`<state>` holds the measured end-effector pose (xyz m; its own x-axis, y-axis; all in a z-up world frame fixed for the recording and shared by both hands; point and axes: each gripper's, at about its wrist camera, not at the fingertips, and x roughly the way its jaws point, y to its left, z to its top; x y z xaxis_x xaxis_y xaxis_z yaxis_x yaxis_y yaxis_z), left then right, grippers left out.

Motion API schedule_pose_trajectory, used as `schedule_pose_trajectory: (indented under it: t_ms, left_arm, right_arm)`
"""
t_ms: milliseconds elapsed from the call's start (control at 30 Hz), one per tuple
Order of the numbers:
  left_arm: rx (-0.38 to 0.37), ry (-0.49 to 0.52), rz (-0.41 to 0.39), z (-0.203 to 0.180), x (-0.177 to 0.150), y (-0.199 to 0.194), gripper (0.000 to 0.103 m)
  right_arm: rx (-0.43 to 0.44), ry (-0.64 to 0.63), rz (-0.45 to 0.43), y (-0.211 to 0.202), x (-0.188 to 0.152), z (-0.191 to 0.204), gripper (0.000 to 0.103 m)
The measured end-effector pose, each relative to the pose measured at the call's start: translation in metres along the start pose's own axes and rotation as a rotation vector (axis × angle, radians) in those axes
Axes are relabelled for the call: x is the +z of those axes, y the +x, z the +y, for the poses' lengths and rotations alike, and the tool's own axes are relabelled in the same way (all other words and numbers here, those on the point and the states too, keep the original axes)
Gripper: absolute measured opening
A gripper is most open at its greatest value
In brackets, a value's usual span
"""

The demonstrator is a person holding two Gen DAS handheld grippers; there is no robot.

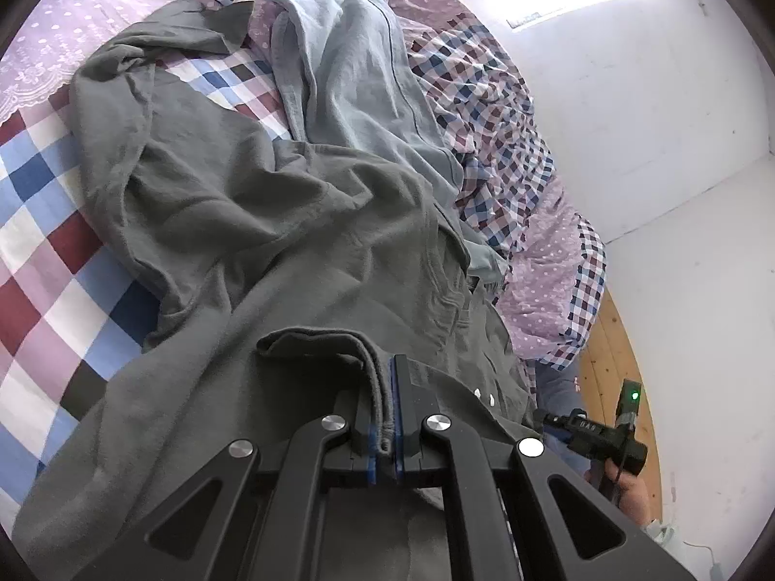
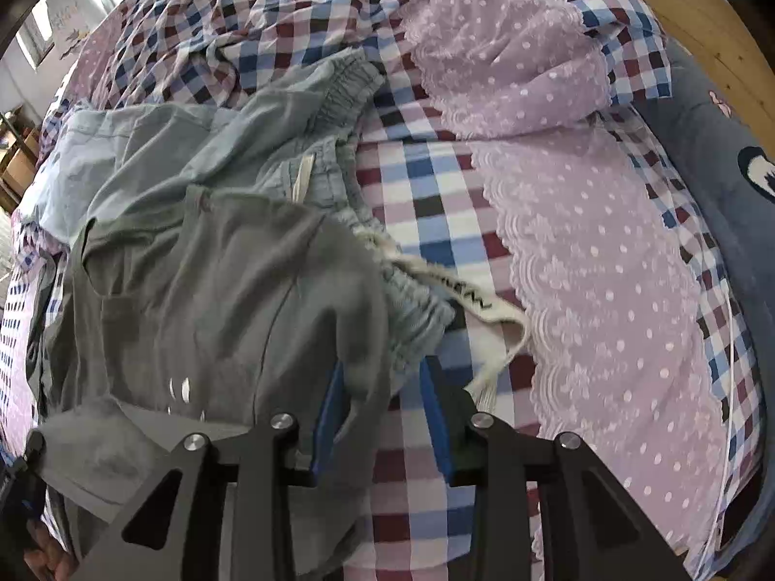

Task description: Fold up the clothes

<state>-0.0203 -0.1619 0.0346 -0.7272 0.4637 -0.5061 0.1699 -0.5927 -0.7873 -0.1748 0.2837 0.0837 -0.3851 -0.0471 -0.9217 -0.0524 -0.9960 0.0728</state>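
Left tongs (image 1: 385,406) of mine are clamped on the hem of the dark grey T-shirt (image 1: 252,203), which sprawls crumpled across the checked bedspread (image 1: 43,261). Right tongs (image 2: 382,416) stand apart around its other edge. Nothing is folded yet; the light blue trousers (image 2: 203,145) wait behind.

Little could be read. The black device (image 1: 598,438) held at the lower right of the left wrist view carried small pale characters, too blurred to make out. The cream drawstring (image 2: 472,298) of the light blue trousers (image 2: 310,145) bore dark zigzag marks that might have been letters, though none were legible
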Motion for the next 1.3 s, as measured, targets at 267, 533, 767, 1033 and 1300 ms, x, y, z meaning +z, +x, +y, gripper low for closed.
schedule_pose_trajectory:
  t_ms: [267,533,767,1033,1300]
  left_arm:
    - [-0.004,0.007,-0.015,-0.002,0.001,-0.003,0.003]
    - [0.072,0.029,-0.03,0.001,0.001,-0.002,0.003]
    - [0.051,-0.039,-0.029,0.016,0.006,-0.004,0.003]
    - [0.01,-0.054,-0.037,0.014,0.008,-0.009,0.003]
    - [0.026,-0.081,-0.14,0.02,0.017,-0.027,0.003]
  right_arm:
    - [-0.059,-0.054,-0.067,-0.007,0.005,0.009,0.0]
    - [-0.083,0.054,-0.138,0.003,0.06,0.004,0.0]
    - [0.03,0.027,-0.239,-0.017,0.008,0.0,0.048]
    - [0.07,-0.302,-0.19,-0.029,-0.117,-0.011,0.047]
    - [0.149,-0.253,-0.118,-0.002,-0.149,-0.012,0.047]
